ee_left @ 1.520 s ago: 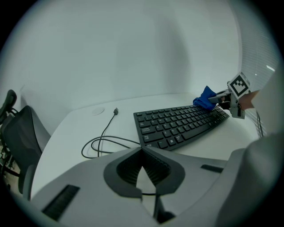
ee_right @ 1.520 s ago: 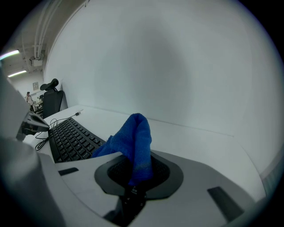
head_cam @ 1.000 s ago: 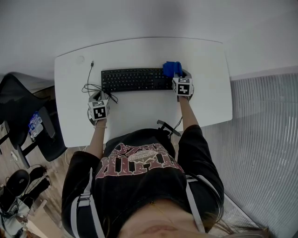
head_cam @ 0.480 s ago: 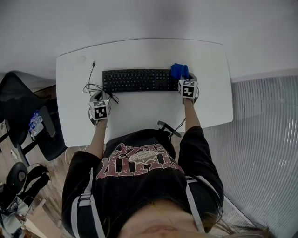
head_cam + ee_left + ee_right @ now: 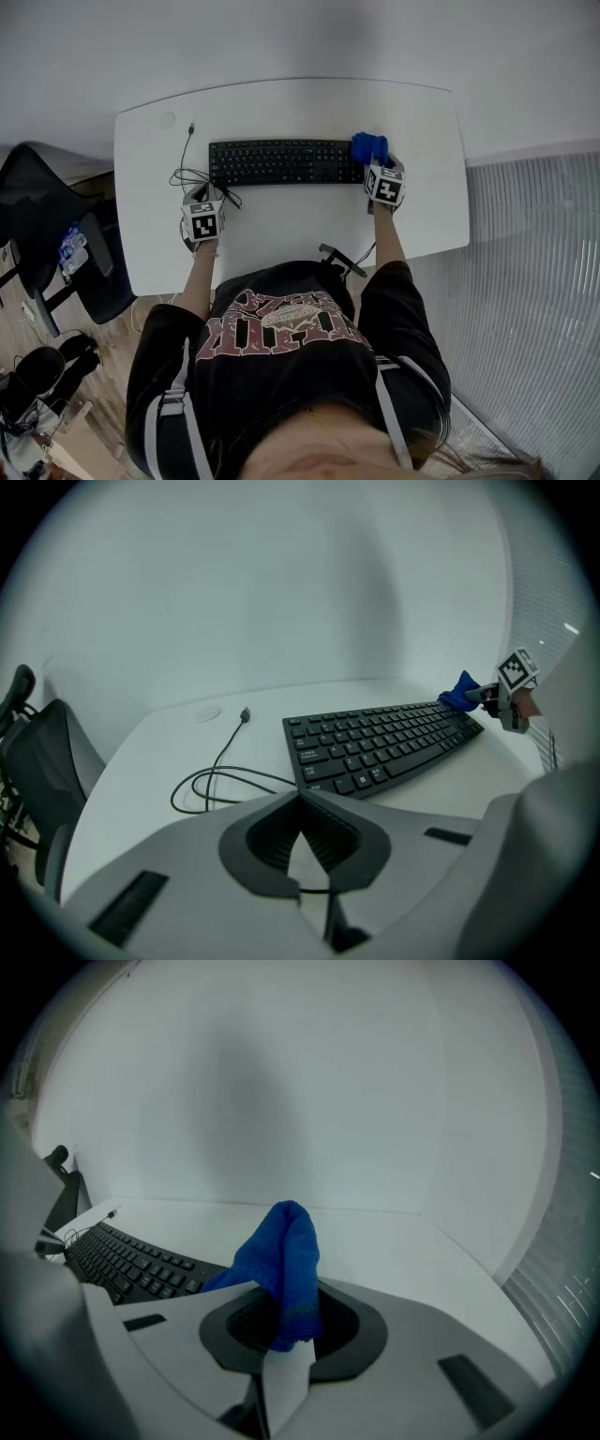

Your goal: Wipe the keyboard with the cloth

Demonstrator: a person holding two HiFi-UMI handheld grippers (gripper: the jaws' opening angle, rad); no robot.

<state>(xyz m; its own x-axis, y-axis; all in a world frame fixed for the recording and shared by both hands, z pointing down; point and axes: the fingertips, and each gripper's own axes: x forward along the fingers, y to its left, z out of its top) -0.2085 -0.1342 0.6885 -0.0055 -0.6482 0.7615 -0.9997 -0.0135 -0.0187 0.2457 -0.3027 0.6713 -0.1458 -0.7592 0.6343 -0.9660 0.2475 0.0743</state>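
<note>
A black keyboard point(image 5: 281, 162) lies across the far middle of the white desk point(image 5: 281, 234). My right gripper point(image 5: 377, 161) is shut on a blue cloth point(image 5: 368, 147), which sits at the keyboard's right end. In the right gripper view the blue cloth point(image 5: 281, 1265) bunches up from between the jaws, with the keyboard point(image 5: 131, 1265) to its left. My left gripper point(image 5: 202, 202) rests near the desk's front left, shut with nothing in it. From the left gripper view the keyboard point(image 5: 384, 742) stretches away to the right, and the blue cloth point(image 5: 457, 696) shows at its far end.
A black cable point(image 5: 183, 173) loops on the desk left of the keyboard, its plug point(image 5: 245, 714) lying loose. A dark office chair point(image 5: 47, 234) stands left of the desk. A pale wall runs behind the desk, and a ribbed floor panel point(image 5: 525, 281) lies to the right.
My right gripper has slid the blue cloth to the right, from the keyboard's right keys to its right end. The left gripper has stayed put.
</note>
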